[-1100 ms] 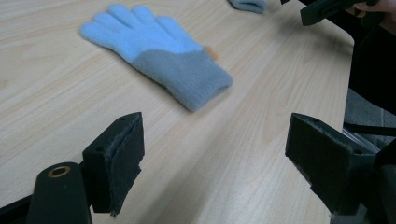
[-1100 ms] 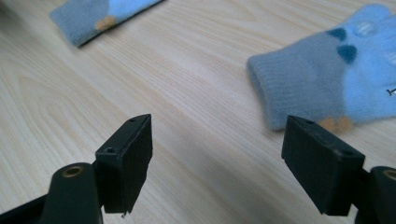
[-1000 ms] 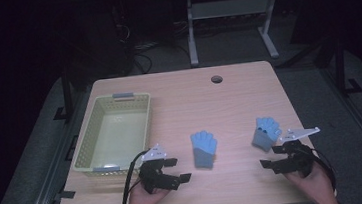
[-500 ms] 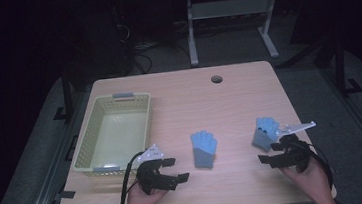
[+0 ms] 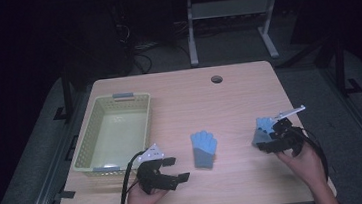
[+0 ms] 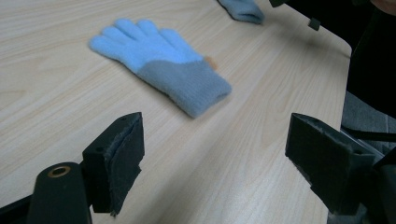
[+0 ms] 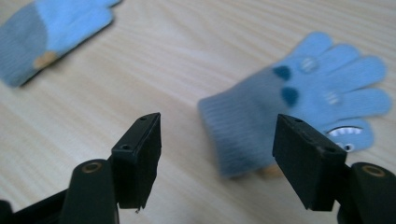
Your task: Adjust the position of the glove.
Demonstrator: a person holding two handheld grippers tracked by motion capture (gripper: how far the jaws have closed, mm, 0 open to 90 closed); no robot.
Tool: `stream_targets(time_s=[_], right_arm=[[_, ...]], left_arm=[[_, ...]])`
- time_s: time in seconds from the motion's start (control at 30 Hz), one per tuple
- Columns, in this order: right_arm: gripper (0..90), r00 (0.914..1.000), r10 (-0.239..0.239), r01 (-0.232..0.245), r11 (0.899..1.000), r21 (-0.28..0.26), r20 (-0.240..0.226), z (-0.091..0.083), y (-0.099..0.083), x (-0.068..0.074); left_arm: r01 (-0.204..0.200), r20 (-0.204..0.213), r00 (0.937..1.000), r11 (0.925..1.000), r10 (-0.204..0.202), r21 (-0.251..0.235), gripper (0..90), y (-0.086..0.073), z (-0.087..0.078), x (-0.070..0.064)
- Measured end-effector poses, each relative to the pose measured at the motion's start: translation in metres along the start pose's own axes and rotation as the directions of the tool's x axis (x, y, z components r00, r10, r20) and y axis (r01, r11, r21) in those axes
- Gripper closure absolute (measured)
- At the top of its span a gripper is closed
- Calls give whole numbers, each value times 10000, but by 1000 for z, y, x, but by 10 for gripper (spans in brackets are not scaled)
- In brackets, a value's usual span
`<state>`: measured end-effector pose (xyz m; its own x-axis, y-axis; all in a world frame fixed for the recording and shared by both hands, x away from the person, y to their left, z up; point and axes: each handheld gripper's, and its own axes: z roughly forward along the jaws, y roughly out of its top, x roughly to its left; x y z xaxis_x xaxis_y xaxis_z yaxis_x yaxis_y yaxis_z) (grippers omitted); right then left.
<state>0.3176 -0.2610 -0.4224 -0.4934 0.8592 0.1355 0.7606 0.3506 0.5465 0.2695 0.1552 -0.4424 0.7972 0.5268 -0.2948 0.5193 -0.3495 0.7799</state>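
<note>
Right hand-held gripper wide open over glove

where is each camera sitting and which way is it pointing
High view: fixed above the person's side, looking forward and down on the table, basket, two gloves; both hands and forearms enter from below.
Left gripper view: rides the left gripper, looking along its open jaws at the middle glove.
Right gripper view: rides the right gripper, open jaws facing the right glove.
Shared: both gripper views show both gloves, as does the high view.
</note>
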Motion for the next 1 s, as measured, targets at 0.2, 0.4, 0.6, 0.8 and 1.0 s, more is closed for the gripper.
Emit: stream_targets(time_s=[0.2, 0.4, 0.6, 0.8, 1.0], right_arm=[[350, 9997, 224, -227, 9996, 195, 120, 2, 11, -14], [364, 9991, 314, -324, 9988, 359, 286, 3, 18, -23], [391, 9984, 360, -378, 9984, 422, 434, 7, 23, -33], [419, 9973, 224, -292, 9947, 982, 695, 23, 26, -36], [475, 9944, 181, -335, 9884, 1481, 1044, 35, 27, -39]], left_arm=[[28, -35, 10000, 9999, -28, -102, 192, 1, -1, 1], [-120, -7, 9999, 9999, 120, -32, 192, 1, 1, 1], [-61, 34, 10000, 10000, 61, 46, 192, 0, 3, 1], [67, 47, 10000, 10000, -67, -70, 192, 1, 3, 3], [115, 82, 9999, 9999, -114, -98, 192, 1, 2, 5]])
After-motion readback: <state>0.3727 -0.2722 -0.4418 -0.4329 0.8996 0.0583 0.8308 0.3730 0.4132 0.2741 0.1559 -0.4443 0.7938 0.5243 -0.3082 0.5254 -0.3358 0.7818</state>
